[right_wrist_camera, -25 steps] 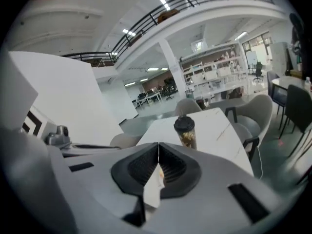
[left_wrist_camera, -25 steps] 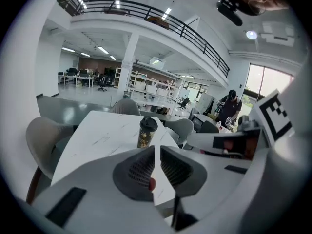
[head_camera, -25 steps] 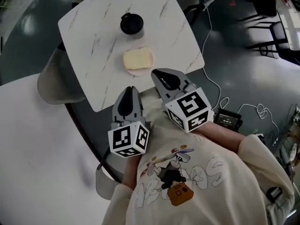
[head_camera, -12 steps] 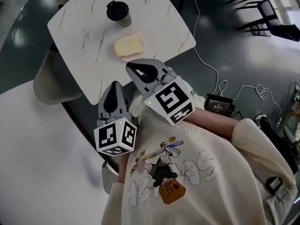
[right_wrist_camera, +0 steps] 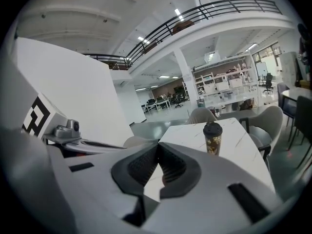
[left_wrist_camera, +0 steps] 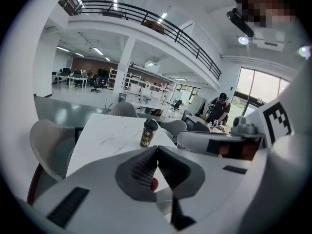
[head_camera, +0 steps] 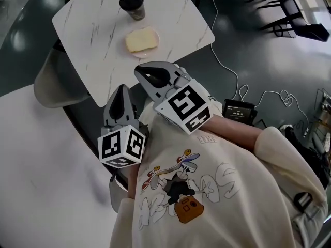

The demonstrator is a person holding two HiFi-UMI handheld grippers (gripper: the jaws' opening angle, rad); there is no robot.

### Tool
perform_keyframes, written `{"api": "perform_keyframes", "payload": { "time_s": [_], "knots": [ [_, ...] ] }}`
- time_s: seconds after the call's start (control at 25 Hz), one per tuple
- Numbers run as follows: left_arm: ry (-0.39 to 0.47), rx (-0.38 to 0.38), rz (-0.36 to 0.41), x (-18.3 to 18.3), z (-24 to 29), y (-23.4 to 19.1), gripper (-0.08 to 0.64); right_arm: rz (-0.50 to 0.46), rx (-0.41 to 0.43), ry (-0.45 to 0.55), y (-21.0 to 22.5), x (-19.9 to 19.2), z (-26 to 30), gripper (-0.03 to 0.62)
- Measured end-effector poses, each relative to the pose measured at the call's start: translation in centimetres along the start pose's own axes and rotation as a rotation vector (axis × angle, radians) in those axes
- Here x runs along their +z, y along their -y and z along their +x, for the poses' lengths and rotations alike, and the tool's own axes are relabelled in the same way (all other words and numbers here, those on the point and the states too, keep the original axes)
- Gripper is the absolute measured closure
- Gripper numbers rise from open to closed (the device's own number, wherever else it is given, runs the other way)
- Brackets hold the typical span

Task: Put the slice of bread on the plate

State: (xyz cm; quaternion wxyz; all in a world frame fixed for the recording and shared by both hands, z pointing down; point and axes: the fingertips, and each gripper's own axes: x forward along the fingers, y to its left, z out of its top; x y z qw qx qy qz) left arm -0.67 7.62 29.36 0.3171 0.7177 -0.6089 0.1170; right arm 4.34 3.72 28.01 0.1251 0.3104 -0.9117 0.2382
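In the head view I am holding my left claw (head_camera: 121,89) low and left of centre. It is clenched on nothing, and its tips are sitting at the near edge of the marble table (head_camera: 93,45). My right claw (head_camera: 142,70) is lying just right of it, clenched and empty too, its tips poking over that same edge. The slice of bread (head_camera: 140,39) is resting on the plate (head_camera: 153,49) at upper centre, apart from both claws. The lidded cup (head_camera: 132,3) is standing beyond it at the top. Bare tabletop is lying open to the left of the bread. A chair (head_camera: 51,84) is crowding the table's left edge, and a cable (head_camera: 227,68) is trailing over the floor at right.

In the left gripper view my jaws are pressing tip to tip with nothing between them. The cup is showing just above them, with clear tabletop to its left. The right claw's body is filling the right side.

In the right gripper view my jaws are meeting, empty. The cup is standing right of centre near the table's right edge.
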Motion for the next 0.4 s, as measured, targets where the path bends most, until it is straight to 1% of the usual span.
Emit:
{"api": "perform_keyframes", "payload": {
  "time_s": [0.08,0.2,0.28,0.4],
  "knots": [
    [-0.008,-0.005,0.004,-0.6,-0.8,0.5,0.549,0.002,0.017,-0.007,-0.9,-0.5,-0.5,0.586],
    [-0.016,-0.003,-0.017,-1.2,-1.8,1.0,0.549,0.009,0.034,-0.016,-1.7,-1.1,-1.4,0.586],
    [-0.017,-0.003,-0.030,-1.3,-2.4,0.4,0.549,0.016,0.032,-0.016,-2.4,-1.3,-1.3,0.586],
    [-0.013,-0.010,-0.043,-1.4,-4.7,-1.5,0.549,0.019,0.027,-0.020,-5.1,-1.7,-0.6,0.586]
  ]
}}
